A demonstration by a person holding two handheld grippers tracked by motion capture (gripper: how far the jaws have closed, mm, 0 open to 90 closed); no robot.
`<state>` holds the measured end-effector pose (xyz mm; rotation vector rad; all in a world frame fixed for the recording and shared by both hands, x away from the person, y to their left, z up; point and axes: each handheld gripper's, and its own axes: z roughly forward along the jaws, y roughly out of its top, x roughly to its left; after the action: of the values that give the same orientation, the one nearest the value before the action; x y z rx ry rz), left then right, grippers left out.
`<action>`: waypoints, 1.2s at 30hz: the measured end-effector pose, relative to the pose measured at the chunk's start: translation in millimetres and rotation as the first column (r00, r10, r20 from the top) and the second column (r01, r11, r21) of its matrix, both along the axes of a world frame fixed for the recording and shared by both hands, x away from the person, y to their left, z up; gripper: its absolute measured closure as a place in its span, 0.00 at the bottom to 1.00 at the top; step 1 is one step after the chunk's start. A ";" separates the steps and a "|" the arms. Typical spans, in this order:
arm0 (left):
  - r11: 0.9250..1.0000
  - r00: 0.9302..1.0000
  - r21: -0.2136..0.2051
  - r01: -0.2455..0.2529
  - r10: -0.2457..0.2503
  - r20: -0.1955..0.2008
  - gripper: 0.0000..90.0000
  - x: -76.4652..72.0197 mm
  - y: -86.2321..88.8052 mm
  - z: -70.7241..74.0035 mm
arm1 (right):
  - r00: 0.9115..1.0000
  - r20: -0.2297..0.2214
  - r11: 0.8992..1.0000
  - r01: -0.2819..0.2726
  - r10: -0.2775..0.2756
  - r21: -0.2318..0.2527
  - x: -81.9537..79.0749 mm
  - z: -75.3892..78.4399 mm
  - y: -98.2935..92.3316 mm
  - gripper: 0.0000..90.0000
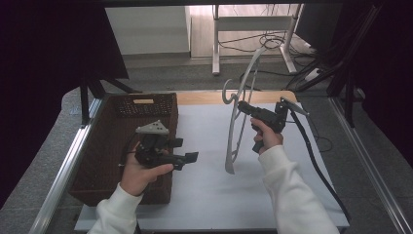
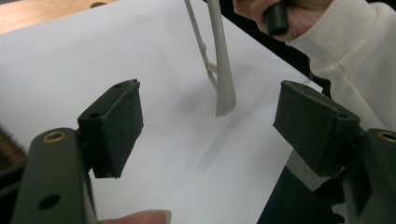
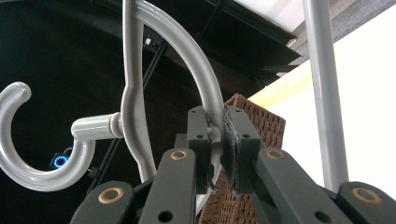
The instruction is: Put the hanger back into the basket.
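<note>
A grey plastic hanger [image 1: 237, 117] is seen, smooth and faintly glossy — light is caught along its curved arm in the right gripper view. Matt black plastic is shown on the right gripper [image 3: 215, 140] clamped on it, with brass-coloured inserts set in the arms, and the pads [image 2: 116, 122] of the left gripper [image 2: 219, 126] look like dull, fine-grained foam. The table [image 1: 204, 146] is covered by a smooth, matt white sheet — bare pale wood is left at the far edge. The brown basket [image 1: 104, 141] is woven and rough. A soft ribbed cream cloth sleeve [image 1: 292, 190] is worn.
</note>
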<state>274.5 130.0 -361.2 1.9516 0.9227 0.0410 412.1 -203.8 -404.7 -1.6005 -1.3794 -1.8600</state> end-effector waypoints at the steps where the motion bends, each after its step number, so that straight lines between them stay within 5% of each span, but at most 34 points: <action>1: 1.000 1.000 -0.007 0.007 -0.007 -0.007 0.27 3.4 -3.3 -1.9 | 1.000 -0.003 1.000 -0.003 0.003 0.000 -0.9 -0.4 0.7 0.91; 14: 0.996 0.994 -0.058 0.072 -0.076 -0.075 0.30 41.7 -30.2 -22.3 | 0.999 -0.029 0.999 -0.035 0.036 0.011 -4.8 -9.7 11.8 0.91; 18: 0.991 0.992 -0.104 0.081 -0.090 -0.087 0.34 52.9 -36.1 -28.1 | 0.998 -0.034 0.999 -0.047 0.047 0.016 -5.0 -13.5 15.7 0.91; 32: 0.982 0.986 -0.166 0.087 -0.109 -0.129 0.56 77.8 -62.8 -44.8 | 0.996 -0.045 0.997 -0.069 0.071 0.038 -7.5 -18.2 22.1 0.91; 36: 0.977 0.982 -0.203 0.072 -0.105 -0.159 0.69 82.4 -66.7 -49.1 | 0.996 -0.045 0.997 -0.071 0.073 0.040 -7.5 -18.3 22.3 0.91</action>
<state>356.9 63.3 -410.3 1.8291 0.9115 -0.2625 404.6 -181.5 -423.0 -1.5449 -1.3548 -1.7858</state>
